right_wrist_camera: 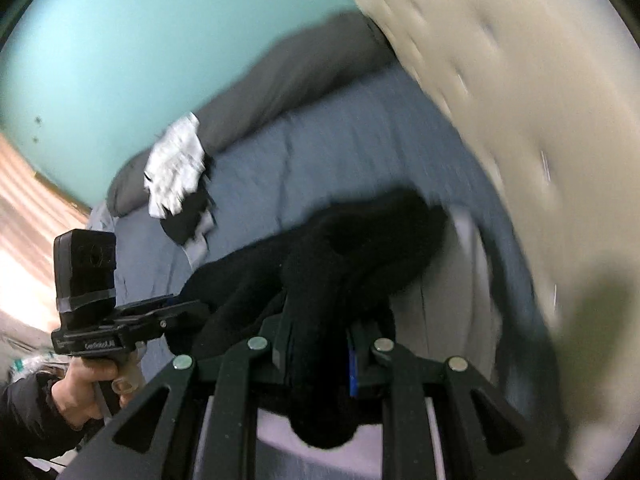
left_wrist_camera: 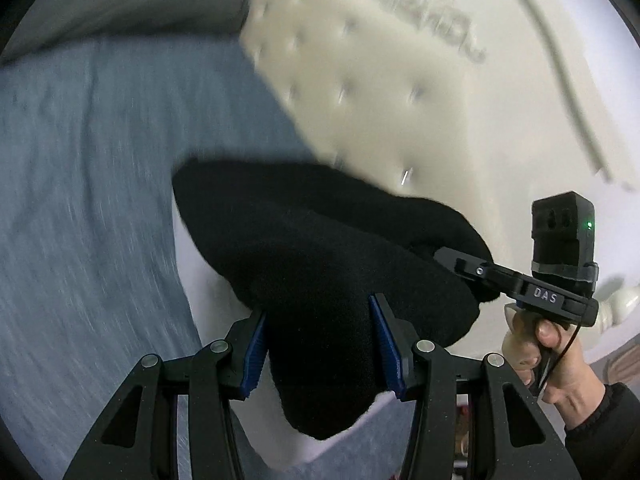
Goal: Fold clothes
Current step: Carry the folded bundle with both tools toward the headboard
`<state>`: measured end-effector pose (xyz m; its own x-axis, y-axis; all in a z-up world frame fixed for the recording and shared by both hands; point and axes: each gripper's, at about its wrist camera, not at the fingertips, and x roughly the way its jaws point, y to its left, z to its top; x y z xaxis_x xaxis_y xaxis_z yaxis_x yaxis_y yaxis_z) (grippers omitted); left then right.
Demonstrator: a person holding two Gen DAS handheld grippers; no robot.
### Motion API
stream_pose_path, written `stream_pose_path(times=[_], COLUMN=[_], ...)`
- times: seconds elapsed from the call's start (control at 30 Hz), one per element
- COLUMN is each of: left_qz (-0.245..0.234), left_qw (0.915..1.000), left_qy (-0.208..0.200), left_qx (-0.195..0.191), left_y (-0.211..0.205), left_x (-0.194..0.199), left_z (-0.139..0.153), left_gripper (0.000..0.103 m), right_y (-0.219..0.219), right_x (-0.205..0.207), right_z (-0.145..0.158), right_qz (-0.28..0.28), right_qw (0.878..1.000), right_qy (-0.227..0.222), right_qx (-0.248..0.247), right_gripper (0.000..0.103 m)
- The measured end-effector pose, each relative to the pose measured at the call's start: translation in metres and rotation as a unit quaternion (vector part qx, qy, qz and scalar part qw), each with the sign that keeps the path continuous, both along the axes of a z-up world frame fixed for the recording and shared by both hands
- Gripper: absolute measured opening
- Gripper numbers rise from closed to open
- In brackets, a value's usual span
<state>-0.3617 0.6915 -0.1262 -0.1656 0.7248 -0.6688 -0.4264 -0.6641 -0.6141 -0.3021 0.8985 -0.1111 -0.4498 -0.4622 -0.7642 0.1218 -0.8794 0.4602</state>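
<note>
A blue-grey bedspread (left_wrist_camera: 80, 200) is filling the left and centre of the left wrist view, with a cream tufted headboard (left_wrist_camera: 380, 80) sweeping across the upper right. A grey pillow (right_wrist_camera: 288, 80) is lying along the top of the bed, and a small white-and-black pile of clothes (right_wrist_camera: 176, 176) is sitting beside it, upper left of centre in the right wrist view. The black fleece garment (left_wrist_camera: 320, 248) is hanging mid-frame, stretched between both claws, probably to keep it taut for laying flat. The left gripper (left_wrist_camera: 320, 344) is clamping a thick bunch of it; the right gripper (right_wrist_camera: 320, 344) is pinching a narrower fold.
</note>
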Motion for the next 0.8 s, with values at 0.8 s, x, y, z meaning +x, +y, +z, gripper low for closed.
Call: stream_pose_path(times=[0.8], left_qz=[0.0], left_qw=[0.9979], left_qy=[-0.065], left_qx=[-0.001], left_y=[-0.009], left_x=[0.022], left_z=[-0.036], left_gripper=[0.054], right_y=[0.033], right_x=[0.054], right_z=[-0.028], right_qz=[-0.072], right_qw=[0.996], right_qy=[-0.043], right_qx=[-0.005], right_gripper=[0.033])
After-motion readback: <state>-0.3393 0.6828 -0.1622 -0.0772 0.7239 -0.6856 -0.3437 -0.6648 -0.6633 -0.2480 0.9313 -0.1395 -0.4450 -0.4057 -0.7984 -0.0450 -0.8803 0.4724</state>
